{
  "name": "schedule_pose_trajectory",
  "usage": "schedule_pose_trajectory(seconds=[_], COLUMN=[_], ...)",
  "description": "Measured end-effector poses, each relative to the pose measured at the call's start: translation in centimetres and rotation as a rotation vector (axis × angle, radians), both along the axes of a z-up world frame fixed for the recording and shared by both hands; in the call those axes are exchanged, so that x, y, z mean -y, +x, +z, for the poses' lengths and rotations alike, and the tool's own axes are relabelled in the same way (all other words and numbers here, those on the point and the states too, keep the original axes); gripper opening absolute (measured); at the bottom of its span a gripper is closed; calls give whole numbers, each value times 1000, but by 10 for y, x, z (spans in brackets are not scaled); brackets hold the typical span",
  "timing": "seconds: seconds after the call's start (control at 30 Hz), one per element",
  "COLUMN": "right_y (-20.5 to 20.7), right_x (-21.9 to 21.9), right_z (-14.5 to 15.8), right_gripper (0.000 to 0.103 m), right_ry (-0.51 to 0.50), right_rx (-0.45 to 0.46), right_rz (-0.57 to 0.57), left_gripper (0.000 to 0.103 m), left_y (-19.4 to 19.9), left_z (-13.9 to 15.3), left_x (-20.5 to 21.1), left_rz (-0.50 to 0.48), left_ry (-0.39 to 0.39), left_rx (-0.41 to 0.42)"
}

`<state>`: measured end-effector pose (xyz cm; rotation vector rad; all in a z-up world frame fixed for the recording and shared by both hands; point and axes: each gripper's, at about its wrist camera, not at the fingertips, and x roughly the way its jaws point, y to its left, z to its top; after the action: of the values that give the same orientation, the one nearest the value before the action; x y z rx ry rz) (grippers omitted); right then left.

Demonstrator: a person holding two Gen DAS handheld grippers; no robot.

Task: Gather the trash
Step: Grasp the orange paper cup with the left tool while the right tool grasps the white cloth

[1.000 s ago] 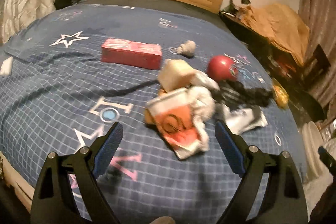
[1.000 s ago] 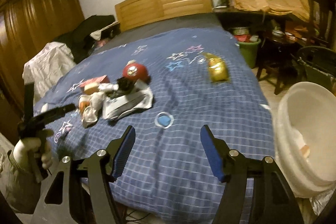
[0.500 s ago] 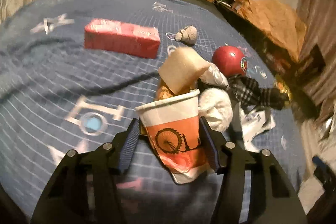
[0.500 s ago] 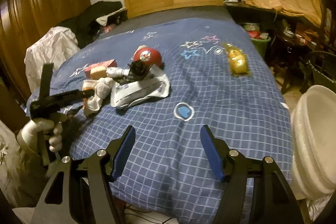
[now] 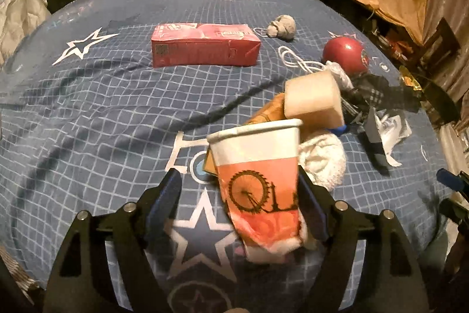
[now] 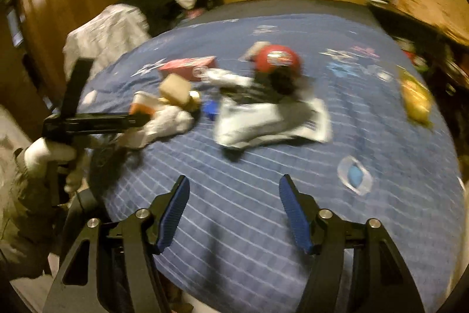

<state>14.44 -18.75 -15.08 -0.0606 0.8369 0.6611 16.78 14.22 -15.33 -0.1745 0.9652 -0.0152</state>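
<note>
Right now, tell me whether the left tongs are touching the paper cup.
Touching on one side only. In the left wrist view the right pad lies against the paper cup; bedspread shows between the cup and the left pad, as the left tongs open.

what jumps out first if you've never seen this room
The orange-and-white paper cup with a bicycle print fills the near foreground, between the opening jaws of the left gripper and against its right finger only. Behind it, a trash pile clutters the blue starred bedspread, with a red carton lying apart farther back.
</note>
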Motion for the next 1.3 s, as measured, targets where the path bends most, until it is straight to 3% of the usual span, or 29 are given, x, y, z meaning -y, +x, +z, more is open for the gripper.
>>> schedule_pose_trajectory(seconds=[0.03,0.17,0.27,0.4,0.47,0.5,0.53,0.6,0.7,0.8,0.87,0.9,0.97,1.0,1.03,1.1,1.23,1.3], right_y=[6,35,72,102,107,108,108,105,89,68,56,52,45,44,42,35,27,20], right_x=[-13,-58,-90,-119,-129,-132,-134,-131,-116,-85,-62,-52,-33,-26,-20,-8,7,-3], right_z=[-3,-18,-37,-63,-69,-70,-69,-63,-49,-32,-26,-25,-29,-31,-33,-32,-28,-32], right_gripper=[47,45,45,45,45,41,31,27,27,27,27,27,31,38,51,64,64,64], right_ry=[9,102,226,312,329,327,316,299,267,258,227,207,147,123,114,108,249,261], right_rx=[-13,-132,-281,-424,-437,-434,-420,-387,-330,-316,-316,-314,-312,-309,-310,-299,-350,-371], right_rz=[46,136,133,111,105,105,100,90,96,115,134,134,110,90,75,5,-126,-162], left_gripper=[73,73,73,73,73,73,72,55,49,49,49,59,70,73,74,75,74,69], left_y=[-1,-6,-10,-14,-14,-14,-13,-14,-17,-25,-28,-27,-26,-26,-26,-23,-19,-21], left_z=[0,1,-3,-6,-7,-7,-7,-3,5,10,6,1,-4,-5,-4,-4,-6,-9], left_x=[-2,-19,-26,-25,-23,-22,-21,-18,-13,-10,-7,-8,-9,-8,-5,0,10,16], left_rz=[8,23,28,22,17,17,14,-4,-60,-156,-191,-176,-132,-123,-113,-88,-50,-42], left_ry=[-6,-30,-53,-57,-46,-45,-42,-33,-42,-101,-94,-67,-41,-42,-31,-9,44,85], left_rx=[5,14,12,14,13,16,19,43,55,49,24,5,-1,1,4,5,11,17])
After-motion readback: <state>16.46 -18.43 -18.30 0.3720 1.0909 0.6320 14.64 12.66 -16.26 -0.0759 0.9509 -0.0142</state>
